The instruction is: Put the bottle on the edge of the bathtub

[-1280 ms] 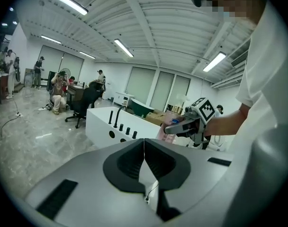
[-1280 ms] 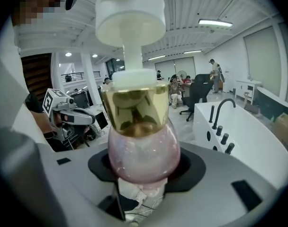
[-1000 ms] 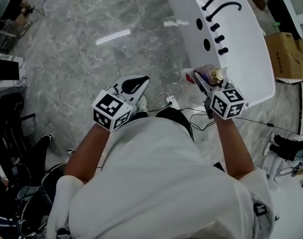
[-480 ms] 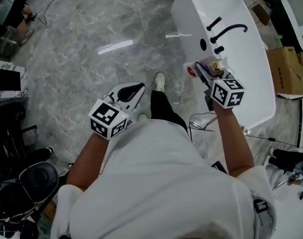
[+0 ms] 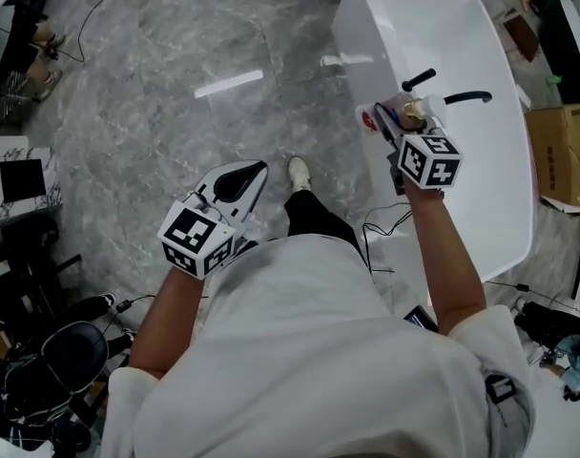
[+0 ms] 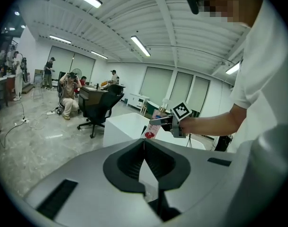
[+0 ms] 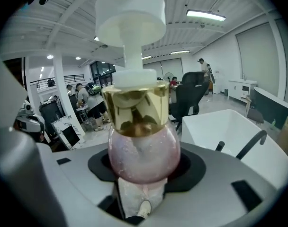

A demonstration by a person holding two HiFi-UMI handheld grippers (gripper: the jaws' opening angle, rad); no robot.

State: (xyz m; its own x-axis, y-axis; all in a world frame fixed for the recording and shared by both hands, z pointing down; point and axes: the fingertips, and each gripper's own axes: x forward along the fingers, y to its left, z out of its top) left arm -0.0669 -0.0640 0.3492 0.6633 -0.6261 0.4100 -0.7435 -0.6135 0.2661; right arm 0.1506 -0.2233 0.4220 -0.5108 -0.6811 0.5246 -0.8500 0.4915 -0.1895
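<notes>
In the head view my right gripper (image 5: 403, 124) is shut on the bottle (image 5: 411, 116) and holds it over the near rim of the white bathtub (image 5: 462, 36), close to the black faucet (image 5: 466, 95). The right gripper view shows the bottle (image 7: 143, 150) upright between the jaws: round pink body, gold collar, white pump head. My left gripper (image 5: 256, 171) hangs over the grey marble floor, left of the tub, shut with nothing in it. The left gripper view shows its jaws (image 6: 144, 143) meeting, with the right gripper (image 6: 171, 123) and the tub (image 6: 122, 126) beyond.
A cardboard box (image 5: 563, 151) lies right of the tub. Cables (image 5: 385, 225) run on the floor by the tub's near end. A black office chair (image 6: 97, 109) and several people are further back in the room. More chairs (image 5: 71, 351) stand at lower left.
The person has stepped closer to the tub. The right gripper with the bottle has moved farther over the rim toward the faucet. The left gripper stays shut and has drifted slightly left.
</notes>
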